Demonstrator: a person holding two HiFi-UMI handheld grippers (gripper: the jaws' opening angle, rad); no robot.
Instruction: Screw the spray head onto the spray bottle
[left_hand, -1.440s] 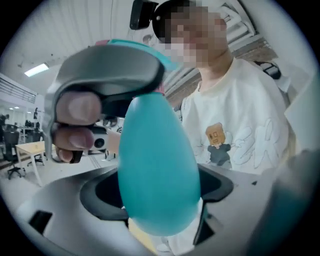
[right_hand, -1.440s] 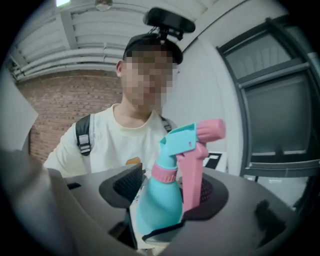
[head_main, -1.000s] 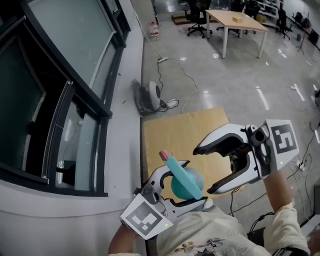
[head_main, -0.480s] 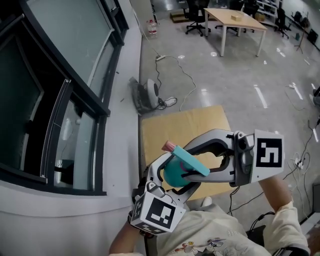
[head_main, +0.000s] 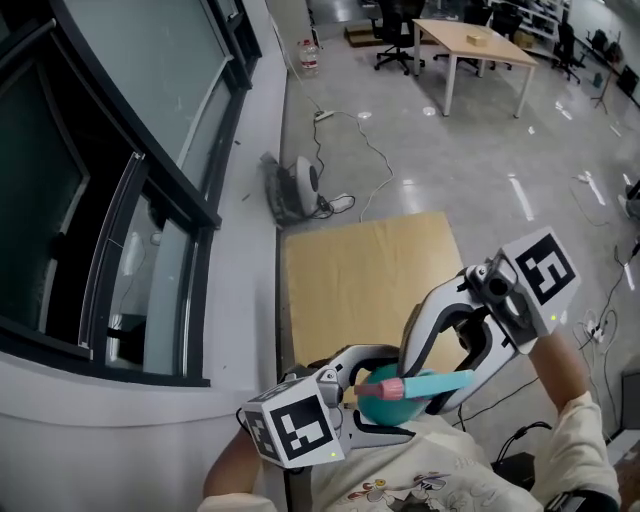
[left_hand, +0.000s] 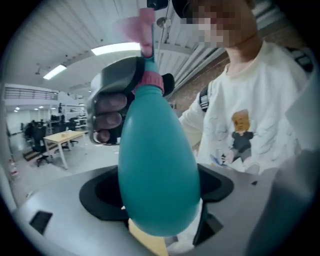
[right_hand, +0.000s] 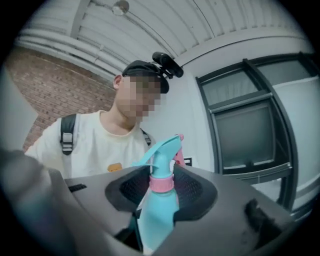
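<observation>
In the head view a teal spray bottle (head_main: 378, 408) hangs close to my chest, gripped by my left gripper (head_main: 400, 405), which is shut on its round body. The teal spray head (head_main: 432, 381) with its pink nozzle (head_main: 391, 387) sits on the bottle's neck. My right gripper (head_main: 425, 390) comes in from the right; its jaws have just been closing, with the spray head between them. In the left gripper view the bottle (left_hand: 157, 170) fills the left gripper (left_hand: 160, 200), and grey fingers (left_hand: 112, 102) clasp the pink collar (left_hand: 151, 81). In the right gripper view the collar (right_hand: 161, 183) stands in the right gripper (right_hand: 157, 200).
A wooden tabletop (head_main: 370, 270) lies ahead of me beside a dark window frame (head_main: 150, 200) on the left. A fan (head_main: 300, 190) and cables lie on the floor beyond, and a desk (head_main: 470, 40) with chairs stands far off.
The right jaws have closed round the spray head. Both grippers have drawn down and in toward my chest. The spray head has turned from slanting up-left to lying level.
</observation>
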